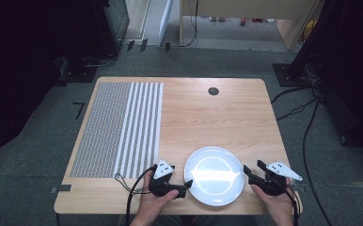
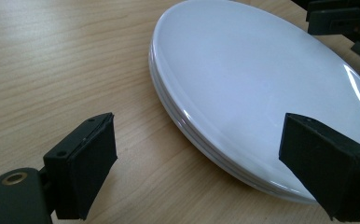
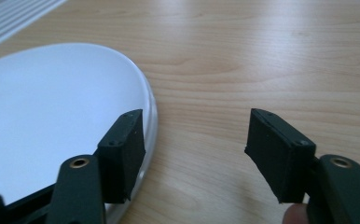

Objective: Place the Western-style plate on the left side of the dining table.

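The white plate (image 1: 216, 175) is the one raised obstacle on the wooden table (image 1: 208, 117), near the front edge. Beyond the plate bare wood runs open to a small black disc (image 1: 213, 91) near the far edge. Left of the plate lies a flat patterned mat (image 1: 118, 129). The left gripper (image 1: 186, 185) and right gripper (image 1: 246, 171) flank the plate closely, jaws spread.

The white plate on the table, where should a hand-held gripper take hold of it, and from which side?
Probably the rim. The white plate lies flat on the table, seemingly atop a second plate, so only its thin edge offers purchase. The left hand-held gripper could come in level from the plate's left, one jaw above the rim, one beneath.
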Tool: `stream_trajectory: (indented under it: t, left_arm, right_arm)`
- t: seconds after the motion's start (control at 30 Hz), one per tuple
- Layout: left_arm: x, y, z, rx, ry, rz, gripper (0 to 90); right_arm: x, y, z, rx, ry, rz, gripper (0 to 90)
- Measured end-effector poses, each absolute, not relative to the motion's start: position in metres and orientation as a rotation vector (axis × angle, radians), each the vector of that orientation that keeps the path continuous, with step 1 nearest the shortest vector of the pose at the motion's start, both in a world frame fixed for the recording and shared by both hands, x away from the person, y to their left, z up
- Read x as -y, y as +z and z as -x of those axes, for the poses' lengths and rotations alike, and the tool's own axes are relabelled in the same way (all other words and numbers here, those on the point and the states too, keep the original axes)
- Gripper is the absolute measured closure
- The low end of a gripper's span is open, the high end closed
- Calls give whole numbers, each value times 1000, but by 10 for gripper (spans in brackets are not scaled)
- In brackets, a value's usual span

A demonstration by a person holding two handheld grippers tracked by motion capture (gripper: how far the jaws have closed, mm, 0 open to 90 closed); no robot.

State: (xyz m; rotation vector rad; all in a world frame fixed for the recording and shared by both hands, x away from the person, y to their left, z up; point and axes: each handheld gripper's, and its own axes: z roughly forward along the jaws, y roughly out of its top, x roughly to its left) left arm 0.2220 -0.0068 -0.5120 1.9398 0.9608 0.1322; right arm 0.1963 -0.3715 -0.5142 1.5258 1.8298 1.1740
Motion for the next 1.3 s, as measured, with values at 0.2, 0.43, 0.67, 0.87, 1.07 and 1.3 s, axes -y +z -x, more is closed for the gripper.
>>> stream_trajectory:
  t: [0.2,0.43,0.67,0.87,1.07,1.3]
  left_arm:
    - [9,-513,-220,-958,139,-1960,141]
    - [11,-514,-219,-969,159,-1969,256]
    - [9,-514,-219,-957,134,-1958,348]
    - [9,-514,-219,-920,83,-1951,400]
    - [11,-515,-218,-886,56,-1971,433]
    - [11,-515,-219,-876,29,-1974,432]
  right_arm:
    - [366,-509,-193,-1850,1269,-1476,590]
    - [356,-509,-192,-1941,1231,-1463,676]
    - [357,-511,-194,-1961,1276,-1511,690]
    - [358,-512,-194,-1952,1303,-1513,749]
    - [360,-514,-194,-1921,1358,-1563,756]
    - [363,-515,-193,-1880,1402,-1633,774]
